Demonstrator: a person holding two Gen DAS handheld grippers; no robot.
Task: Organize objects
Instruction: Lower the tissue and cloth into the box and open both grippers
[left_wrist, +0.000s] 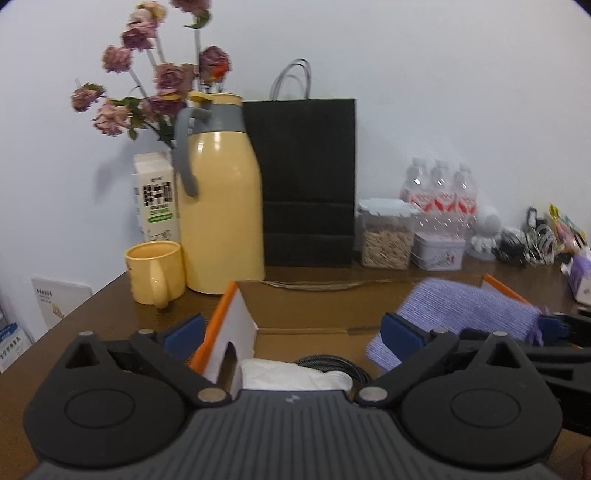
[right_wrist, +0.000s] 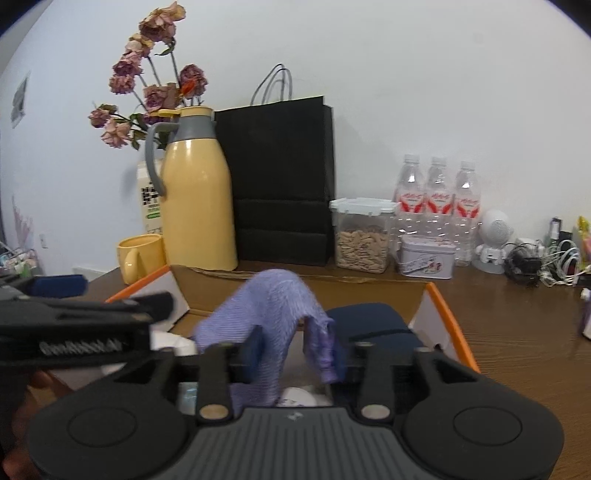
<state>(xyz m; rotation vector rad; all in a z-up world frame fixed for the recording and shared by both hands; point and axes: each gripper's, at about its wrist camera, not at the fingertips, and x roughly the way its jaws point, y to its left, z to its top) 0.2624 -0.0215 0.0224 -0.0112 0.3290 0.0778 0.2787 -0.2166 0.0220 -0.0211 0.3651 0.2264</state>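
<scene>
A brown wooden table (right_wrist: 517, 332) fills the lower half of both views, and on it sits an open cardboard box (right_wrist: 443, 317) with orange-edged flaps. Behind the box, at about twelve o'clock, a black paper bag (left_wrist: 306, 177) stands against the wall, with a yellow thermos jug (left_wrist: 221, 206) just beside it at eleven o'clock and a yellow mug (left_wrist: 155, 269) in front of the jug at ten o'clock. A clear jar of seeds (right_wrist: 364, 236) and three water bottles (right_wrist: 437, 206) stand at one o'clock. A purple cloth (right_wrist: 273, 317) hangs over the open box, draped across the right gripper (right_wrist: 295, 354); that gripper's jaws stand partly apart, the cloth lies over and between the blue pads, and I cannot tell whether they still press on it. From the left wrist the cloth shows at three o'clock, touching the inner face of the right-hand pad. The left gripper (left_wrist: 295, 332) is spread wide with nothing clamped, its pads either side of the box's near-left flap. Inside the box lie a white bundle (left_wrist: 295, 374) and a dark braided cable (left_wrist: 343, 365).
</scene>
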